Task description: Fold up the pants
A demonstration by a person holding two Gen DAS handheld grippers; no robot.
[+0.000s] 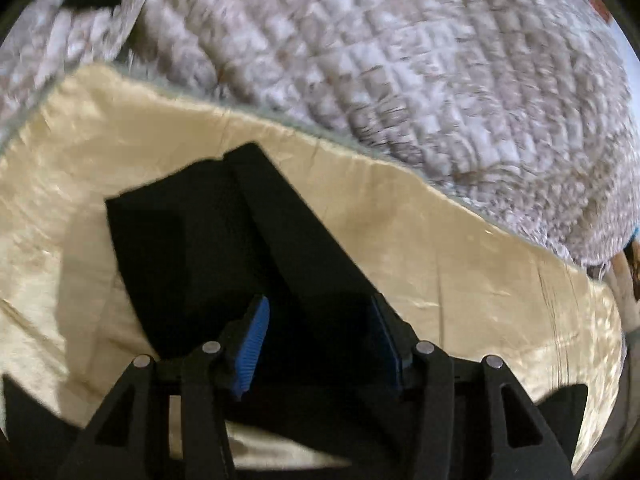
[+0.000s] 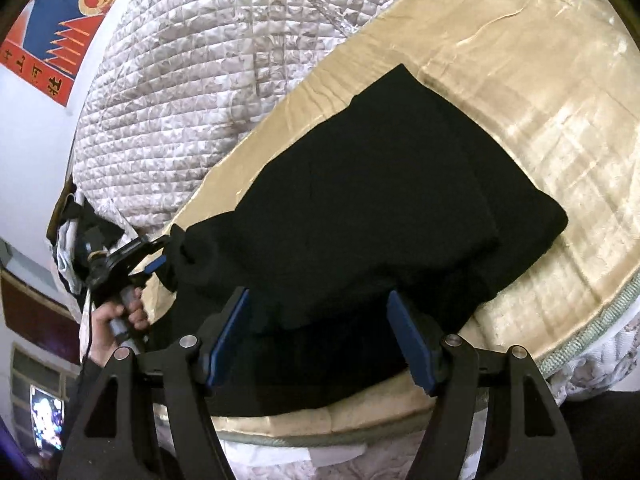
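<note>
Since the black pants point(image 2: 376, 208) already lie doubled over on the tan mat point(image 2: 560, 128), both claws stand parted with nothing pinched. The left gripper point(image 1: 320, 344) and right gripper point(image 2: 320, 336) hang just above the cloth, seemingly lining up another fold.

Motion blurs the quilt point(image 1: 360, 60); poster point(image 2: 60, 20) cropped.

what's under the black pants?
The pants lie on a shiny cream cloth, which shows on all sides of them. That cloth sits on a quilted grey bedspread. Whatever lies directly beneath the pants is covered, so anything tucked there cannot be seen.
</note>
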